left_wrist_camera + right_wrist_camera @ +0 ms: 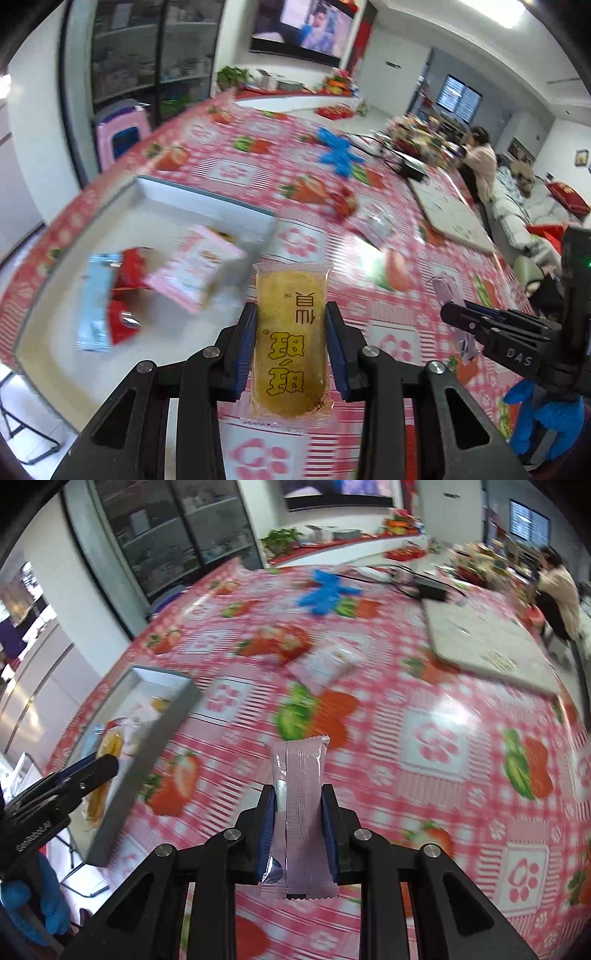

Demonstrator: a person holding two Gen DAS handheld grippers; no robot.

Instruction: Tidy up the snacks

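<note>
My left gripper [291, 314] is shut on a yellow snack packet [290, 339] and holds it above the table, just right of the white tray [207, 206]. The tray holds a pink packet [195, 266], a light blue packet [98, 299] and red packets [123, 291]. My right gripper [298, 794] is shut on a pale purple snack bar [299, 812] above the table; it also shows in the left wrist view [452, 314]. The tray [147, 749] lies to its left. A white-pink packet [328, 664] and a red packet [343, 203] lie loose on the tablecloth.
The table has a pink strawberry tablecloth [424, 738]. A blue glove [338, 153] lies at the far side. A grey-white board [480, 638] lies at the right with a black device [430, 589] beyond it. A person [478, 162] sits at the far right.
</note>
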